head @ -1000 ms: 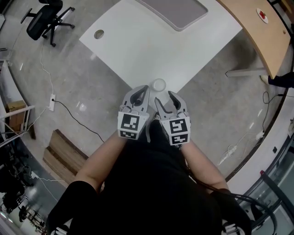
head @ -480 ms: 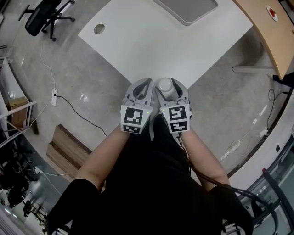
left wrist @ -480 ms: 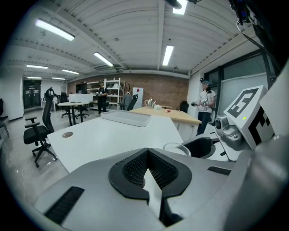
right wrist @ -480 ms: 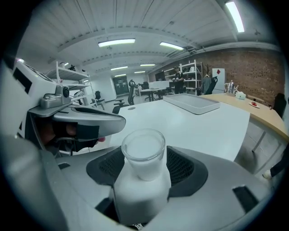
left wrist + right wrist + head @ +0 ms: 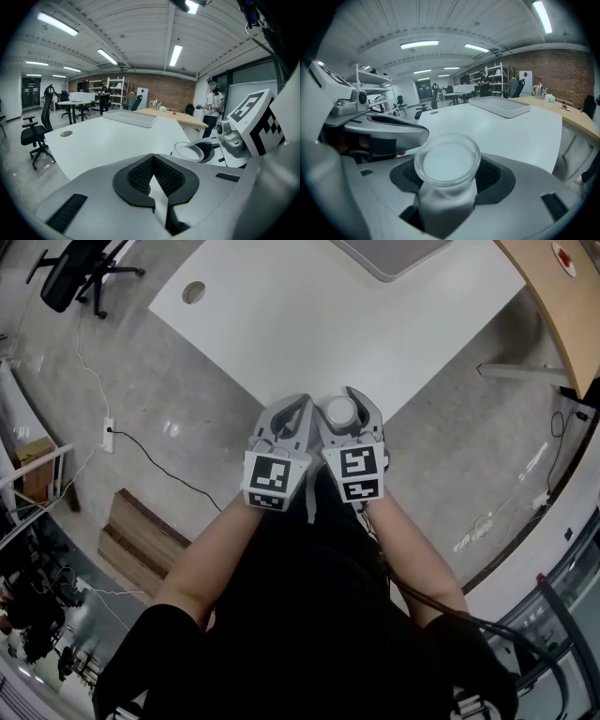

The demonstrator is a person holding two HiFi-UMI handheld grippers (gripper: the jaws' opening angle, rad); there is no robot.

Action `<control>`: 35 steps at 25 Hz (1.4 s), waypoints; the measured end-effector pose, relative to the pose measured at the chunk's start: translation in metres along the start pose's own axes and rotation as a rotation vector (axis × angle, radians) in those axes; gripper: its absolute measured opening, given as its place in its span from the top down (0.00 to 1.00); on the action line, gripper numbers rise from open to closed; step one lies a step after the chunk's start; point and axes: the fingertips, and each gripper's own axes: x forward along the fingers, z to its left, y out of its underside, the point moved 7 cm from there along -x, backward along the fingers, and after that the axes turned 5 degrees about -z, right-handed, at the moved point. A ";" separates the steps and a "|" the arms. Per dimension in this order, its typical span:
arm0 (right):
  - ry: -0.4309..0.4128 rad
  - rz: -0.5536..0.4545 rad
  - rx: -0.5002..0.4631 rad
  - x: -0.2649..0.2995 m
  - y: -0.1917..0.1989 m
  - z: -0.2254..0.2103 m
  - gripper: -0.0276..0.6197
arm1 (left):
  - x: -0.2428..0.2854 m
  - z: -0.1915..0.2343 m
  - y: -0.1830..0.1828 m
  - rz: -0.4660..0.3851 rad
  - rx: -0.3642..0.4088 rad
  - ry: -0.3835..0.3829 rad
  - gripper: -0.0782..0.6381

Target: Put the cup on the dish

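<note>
Right gripper (image 5: 342, 413) has just been spreading its jaws and stands wide around the translucent white plastic cup (image 5: 447, 164) (not yet pinched, I judge) at the white tabletop's (image 5: 309, 324) corner, mid-frame; grasping, lifting and setting it on a dish all remain.

- The white table (image 5: 309, 324) lies bare across most of its top, open to a gripper from the near corner.
- A grey tray (image 5: 389, 251) takes the far edge, and a round cable hole (image 5: 193, 292) sits near the left corner.
- The left gripper (image 5: 301, 402) is just beside the right gripper (image 5: 339, 401), with hardly any gap between them.
- The right jaws have just been opening and stand wide, with the cup (image 5: 340, 412) between them.
- A wooden table (image 5: 553, 296) stands well apart at the right, with open floor between.
</note>
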 end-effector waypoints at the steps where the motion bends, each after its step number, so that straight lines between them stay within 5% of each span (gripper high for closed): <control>1: 0.005 -0.007 -0.003 0.001 -0.001 0.000 0.59 | 0.001 0.001 0.000 0.000 -0.002 0.002 0.88; 14: 0.018 -0.037 -0.038 -0.007 -0.012 -0.001 0.59 | -0.004 0.004 -0.015 -0.024 0.004 0.037 0.88; 24: 0.046 -0.057 0.000 -0.068 -0.068 0.008 0.59 | -0.037 -0.010 -0.067 -0.100 0.044 0.064 0.88; 35: 0.110 -0.194 -0.026 -0.120 -0.144 0.006 0.59 | -0.058 -0.015 -0.143 -0.271 0.105 0.067 0.88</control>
